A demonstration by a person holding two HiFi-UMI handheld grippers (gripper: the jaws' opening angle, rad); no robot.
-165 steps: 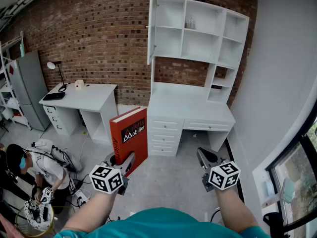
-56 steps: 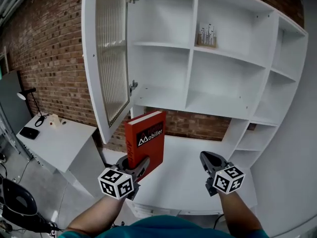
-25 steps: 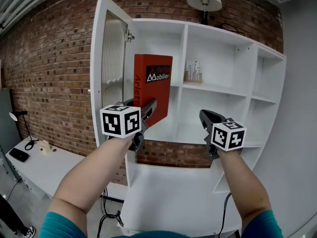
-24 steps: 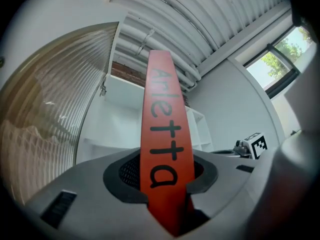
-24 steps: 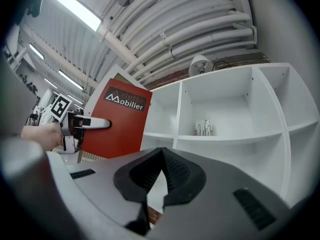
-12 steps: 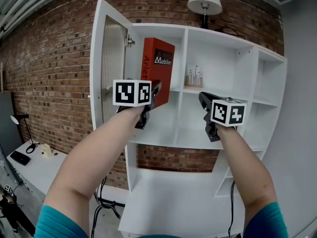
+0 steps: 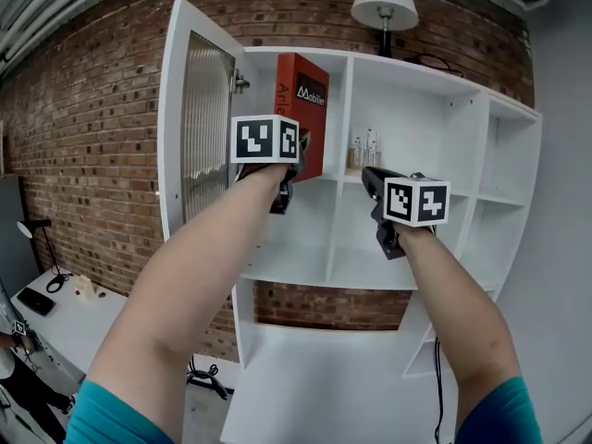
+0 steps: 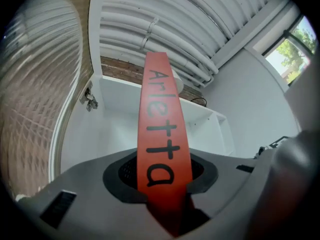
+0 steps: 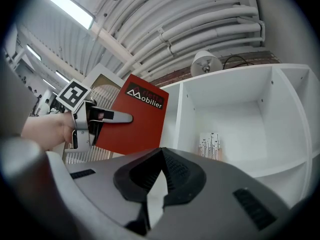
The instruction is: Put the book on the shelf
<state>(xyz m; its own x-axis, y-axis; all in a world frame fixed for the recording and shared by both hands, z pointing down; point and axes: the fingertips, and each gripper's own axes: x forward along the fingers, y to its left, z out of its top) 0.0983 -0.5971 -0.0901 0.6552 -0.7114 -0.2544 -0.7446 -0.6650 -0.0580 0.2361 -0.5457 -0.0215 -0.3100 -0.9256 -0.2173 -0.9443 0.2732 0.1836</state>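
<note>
Brick wall (image 7: 92,109) behind, white shelf (image 7: 338,202) up front. Left tongs (image 7: 291,160) clamped the book (image 7: 310,109) upright at the top-left cubby's mouth, near the open door (image 7: 199,128). Right tongs (image 7: 368,178) were pinched together, empty.

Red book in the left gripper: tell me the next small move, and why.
Probably ease the left gripper forward so the red book goes into the shelf's top-left compartment. The jaws are clamped on the book's lower end, the book stands upright in front of that opening, and the door is swung open, so a short push in looks like all that remains before setting it down.
</note>
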